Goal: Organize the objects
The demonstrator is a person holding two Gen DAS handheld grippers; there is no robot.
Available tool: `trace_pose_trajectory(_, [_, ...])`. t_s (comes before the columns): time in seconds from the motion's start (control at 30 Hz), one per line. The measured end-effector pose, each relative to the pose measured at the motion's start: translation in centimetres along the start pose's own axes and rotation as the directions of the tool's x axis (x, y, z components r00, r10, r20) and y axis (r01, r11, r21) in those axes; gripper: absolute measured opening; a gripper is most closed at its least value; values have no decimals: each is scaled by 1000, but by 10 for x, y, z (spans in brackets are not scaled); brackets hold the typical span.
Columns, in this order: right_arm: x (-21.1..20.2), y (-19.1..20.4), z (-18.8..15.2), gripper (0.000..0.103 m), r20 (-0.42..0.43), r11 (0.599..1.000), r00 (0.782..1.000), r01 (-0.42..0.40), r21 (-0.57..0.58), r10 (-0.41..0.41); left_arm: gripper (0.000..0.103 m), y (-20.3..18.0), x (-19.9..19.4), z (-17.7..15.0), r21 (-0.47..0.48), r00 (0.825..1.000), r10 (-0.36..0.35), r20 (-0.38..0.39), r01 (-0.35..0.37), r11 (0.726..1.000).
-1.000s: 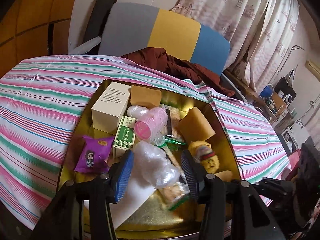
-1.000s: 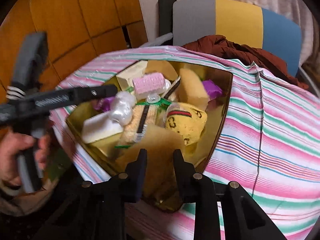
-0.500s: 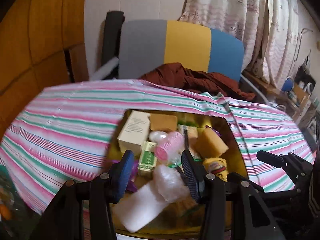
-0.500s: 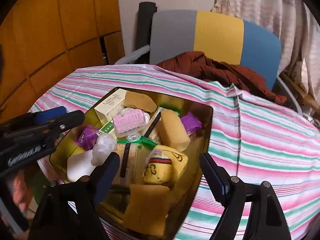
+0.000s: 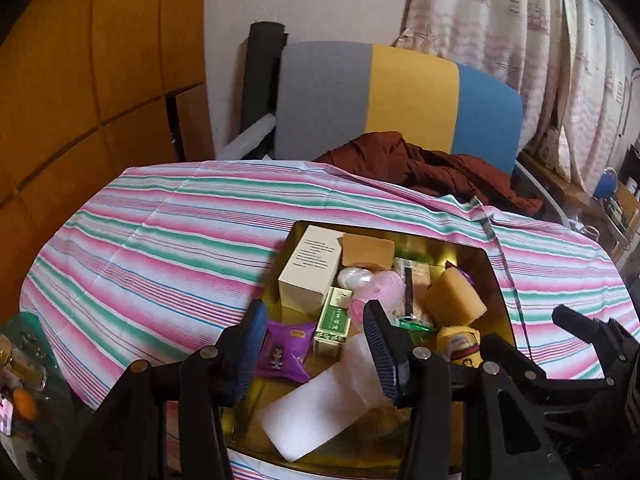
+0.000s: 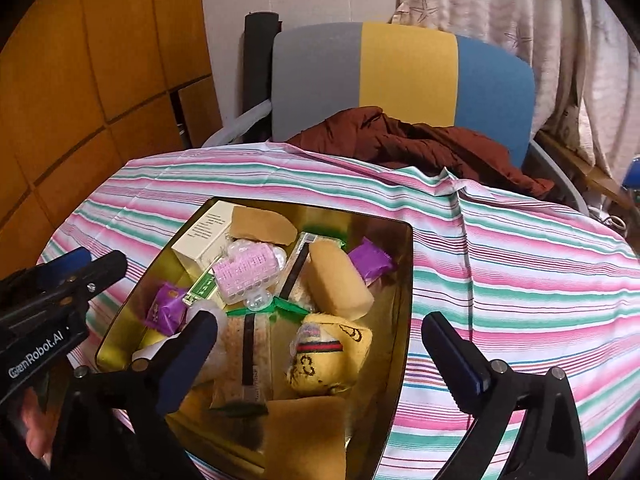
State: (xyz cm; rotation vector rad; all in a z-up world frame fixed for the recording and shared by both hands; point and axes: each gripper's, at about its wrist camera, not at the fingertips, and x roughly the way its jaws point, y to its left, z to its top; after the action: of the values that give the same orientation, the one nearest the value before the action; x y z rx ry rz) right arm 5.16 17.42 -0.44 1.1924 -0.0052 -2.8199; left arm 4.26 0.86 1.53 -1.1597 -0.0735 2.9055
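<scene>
Gold tray (image 6: 402, 280) sat on striped cloth, crammed with objects. Right gripper (image 6: 320, 360) had just been opening, jaws wide, nothing between; left gripper (image 5: 316, 350) jaws partly apart, empty. Risk: a grab into the pile could snag neighbouring items.

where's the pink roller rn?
In the gold tray, left of centre in the right wrist view: pink roller lies between the cream box and the tan sponge.

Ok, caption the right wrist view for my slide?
Right gripper open wide above a gold tray crammed with sponges and packets.
</scene>
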Motion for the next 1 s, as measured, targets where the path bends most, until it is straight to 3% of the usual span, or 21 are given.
trace_pose_trajectory(0.53, [6,4,0,103,-34,996,998,47,70,-45,50,13,12,-1,-63,995,12,-100,-18,998])
trace_pose_trajectory(0.7, [12,4,-3,103,-77,997,997,12,73,-7,50,10,18,-5,-45,987,5,-163,-13,999])
trace_pose_trajectory(1.0, [16,3,-7,103,-67,995,996,62,76,-57,50,9,14,-13,-19,986,60,-158,-63,998])
